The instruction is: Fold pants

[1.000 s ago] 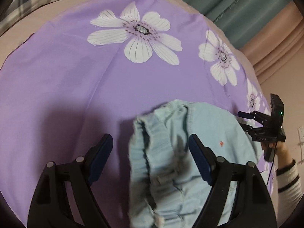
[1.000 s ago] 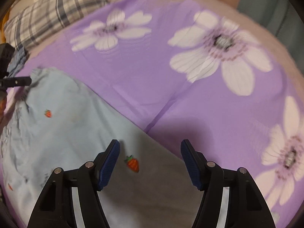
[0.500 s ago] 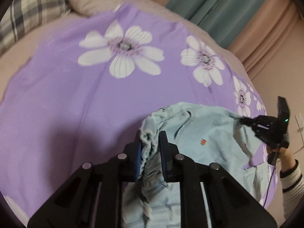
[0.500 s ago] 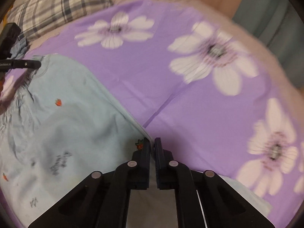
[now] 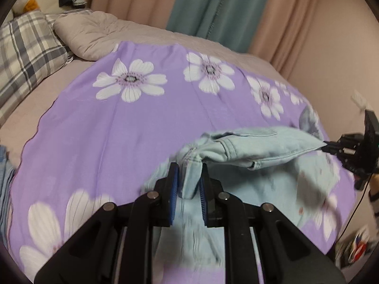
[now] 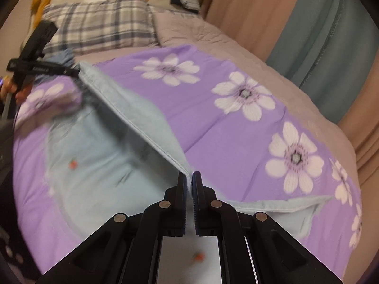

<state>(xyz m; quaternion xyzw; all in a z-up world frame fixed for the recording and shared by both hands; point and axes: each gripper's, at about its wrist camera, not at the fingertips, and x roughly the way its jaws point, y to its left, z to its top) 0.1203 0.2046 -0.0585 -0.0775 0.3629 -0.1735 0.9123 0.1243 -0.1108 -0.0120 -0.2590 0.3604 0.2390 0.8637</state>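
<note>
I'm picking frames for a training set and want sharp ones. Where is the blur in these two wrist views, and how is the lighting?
Left wrist view: the pants are fairly crisp along the lifted top edge, smeared below the left gripper; the flowered sheet is sharp. Right wrist view: the pants' hanging part is streaked, the right gripper sharp. Both: dim, warm, fisheye-bent edges, no glare.

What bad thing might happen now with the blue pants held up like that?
The right gripper pinches only a thin edge of the pants, so that corner could slip out. The rest of the cloth hangs loose between it and the left gripper, so it may land bunched on the purple sheet.
</note>
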